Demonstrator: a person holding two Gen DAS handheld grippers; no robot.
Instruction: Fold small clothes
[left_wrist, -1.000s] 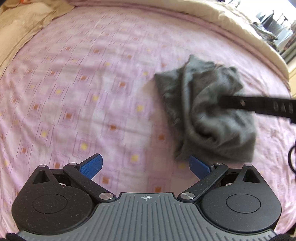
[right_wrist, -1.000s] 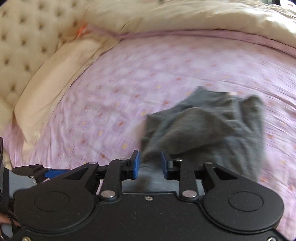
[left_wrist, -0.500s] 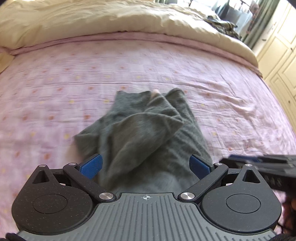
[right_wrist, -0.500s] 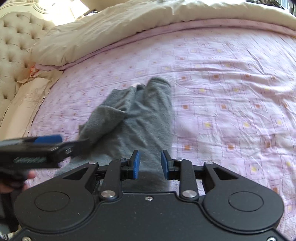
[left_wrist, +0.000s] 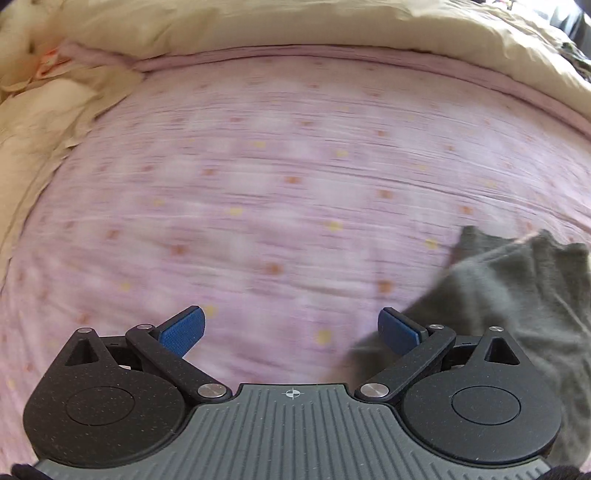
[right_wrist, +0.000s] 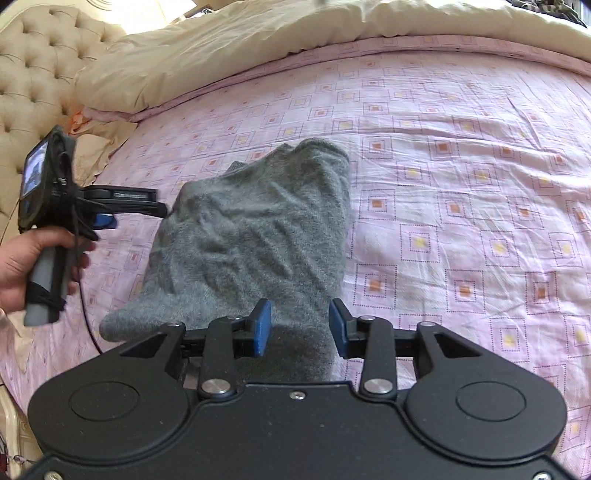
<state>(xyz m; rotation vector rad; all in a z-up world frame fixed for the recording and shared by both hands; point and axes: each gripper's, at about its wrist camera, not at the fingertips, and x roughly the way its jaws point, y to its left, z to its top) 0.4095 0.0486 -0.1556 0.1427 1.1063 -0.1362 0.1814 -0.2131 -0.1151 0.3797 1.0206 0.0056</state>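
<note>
The right hand-held gripper (right_wrist: 299, 328) had let its blue pads part since half a second earlier, when they sat much closer together around the near edge of the grey garment (right_wrist: 255, 229). Now they stood partly apart, with the cloth lying between them and no sign that either pad pressed it, so the grip looked released. The garment lay in a loose, wrinkled heap on the pink patterned bed sheet (right_wrist: 461, 192), its far end bunched toward the cream duvet (right_wrist: 229, 51).

The left hand-held gripper (left_wrist: 291, 328) had swung away to its own left. Its view, which half a second earlier had the garment centred between the pads, was now blurred and mostly bare sheet, with the garment (left_wrist: 517, 295) pushed to the right edge. Its pads were spread wide and held nothing. From the right wrist view, its tip (right_wrist: 155, 210) sat just beside the garment's left edge, held by a person's hand (right_wrist: 22, 258).

Judging from this, a placing step had probably ended, and the garment was still crumpled, so spreading and folding remained to be done.
</note>
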